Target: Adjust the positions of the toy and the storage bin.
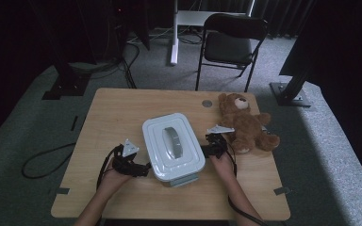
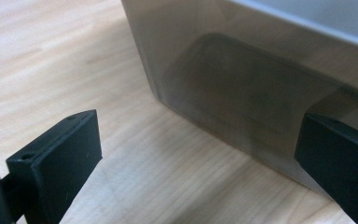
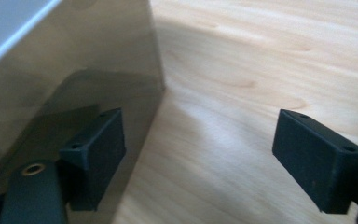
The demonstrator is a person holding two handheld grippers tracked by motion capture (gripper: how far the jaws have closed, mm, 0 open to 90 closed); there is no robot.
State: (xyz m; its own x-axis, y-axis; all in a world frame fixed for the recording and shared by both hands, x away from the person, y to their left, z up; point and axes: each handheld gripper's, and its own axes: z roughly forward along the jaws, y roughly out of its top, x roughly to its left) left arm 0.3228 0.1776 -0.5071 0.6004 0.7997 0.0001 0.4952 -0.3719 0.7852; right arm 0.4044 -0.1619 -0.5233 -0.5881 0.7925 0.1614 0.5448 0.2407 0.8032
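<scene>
A white lidded box [image 1: 173, 147] with a recessed handle in its lid stands in the middle of the wooden table [image 1: 118, 113]. My left gripper [image 1: 145, 168] is at the box's left side, low on the table. In the left gripper view it [image 2: 198, 158] is open, and the box's translucent wall [image 2: 242, 70] sits close ahead, by the right jaw. My right gripper [image 1: 203, 150] is at the box's right side. In the right gripper view it [image 3: 207, 154] is open, its left jaw against the box wall [image 3: 74, 60]. Neither holds anything.
A brown teddy bear [image 1: 245, 123] lies on the table just right of my right gripper. A small grey disc [image 1: 207, 103] sits near the far edge. Beyond the table stand a black chair [image 1: 230, 44] and black stands, with cables on the carpet.
</scene>
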